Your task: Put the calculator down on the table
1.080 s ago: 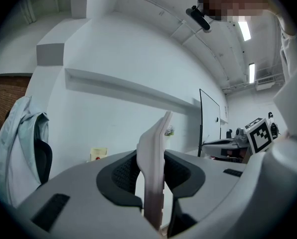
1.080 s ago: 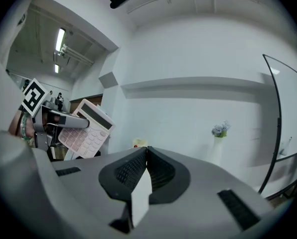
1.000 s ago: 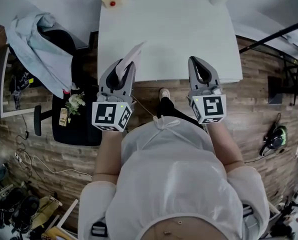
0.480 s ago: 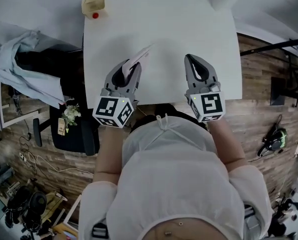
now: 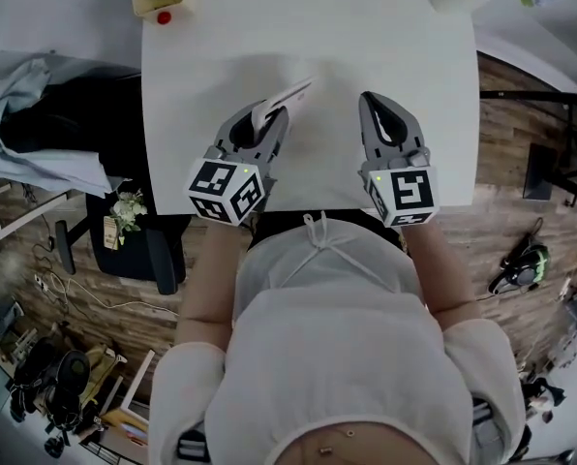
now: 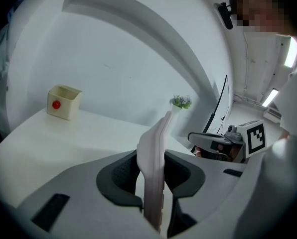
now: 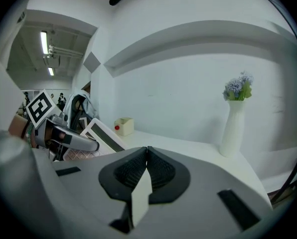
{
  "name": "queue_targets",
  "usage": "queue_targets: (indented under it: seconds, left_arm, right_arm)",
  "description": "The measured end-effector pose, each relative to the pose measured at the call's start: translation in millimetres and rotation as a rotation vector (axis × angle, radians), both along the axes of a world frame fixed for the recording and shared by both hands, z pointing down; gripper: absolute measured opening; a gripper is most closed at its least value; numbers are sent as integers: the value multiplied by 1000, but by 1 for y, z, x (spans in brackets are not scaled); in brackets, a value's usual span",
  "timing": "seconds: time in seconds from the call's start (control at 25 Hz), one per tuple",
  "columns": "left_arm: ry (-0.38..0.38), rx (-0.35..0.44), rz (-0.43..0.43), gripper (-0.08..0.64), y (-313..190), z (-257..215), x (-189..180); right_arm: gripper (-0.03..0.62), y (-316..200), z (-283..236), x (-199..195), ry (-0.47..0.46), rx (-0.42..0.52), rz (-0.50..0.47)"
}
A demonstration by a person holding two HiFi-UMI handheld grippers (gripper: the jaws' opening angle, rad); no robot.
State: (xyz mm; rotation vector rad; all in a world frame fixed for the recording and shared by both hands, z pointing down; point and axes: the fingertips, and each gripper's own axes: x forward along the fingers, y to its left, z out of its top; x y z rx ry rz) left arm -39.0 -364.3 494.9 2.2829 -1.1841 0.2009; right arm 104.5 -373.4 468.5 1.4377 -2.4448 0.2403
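Left gripper [image 6: 153,176]: you are clamping calculator [image 6: 154,148] edge-on, above near edge of tabletop [image 5: 366,46]. Risk: if you are opening too high, thin body probably tipping and slapping down. Calculator looking slim, pale, display side facing right. Right gripper [image 7: 145,152]: fingers pressing together, holding nothing.

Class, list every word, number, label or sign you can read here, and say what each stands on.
No readable words or numbers anywhere.
Left marker cube, right marker cube: black-and-white square patterns, no letters.
Calculator: keys too blurred to read.
Cream box: plain red dot, no text.
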Motion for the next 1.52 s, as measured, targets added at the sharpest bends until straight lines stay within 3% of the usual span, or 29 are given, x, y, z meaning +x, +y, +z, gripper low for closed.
queue_targets:
  seconds: [0.12, 0.36, 0.6, 0.88, 1.04, 1.2, 1.4, 1.52]
  left_arm:
    - [-22, -29, 22, 132, -2, 14, 7]
    - [24, -92, -9, 132, -16, 27, 7]
    - [13, -158, -12, 144, -28, 45, 1]
    - [54, -212, -83, 173, -34, 63, -14]
    - [-7, -173, -84, 213, -37, 70, -17]
    - [-15, -187, -115, 236, -41, 78, -24]
    - [-231, -166, -113, 282, -46, 93, -33]
    - [-238, -156, -103, 282, -46, 93, -32]
  right_arm:
    - [5, -7, 10, -1, 5, -20, -11]
    - [5, -18, 26, -2, 8, -53, -27]
    - [5, -20, 37, -10, 5, -84, -40]
    - [5, -23, 47, -19, 13, -111, -52]
    - [5, -27, 51, -23, 15, -114, -59]
    - [5, -26, 54, -29, 18, -120, -69]
    - [5, -28, 56, -31, 20, -124, -74]
    - [5, -29, 57, -31, 19, -125, -73]
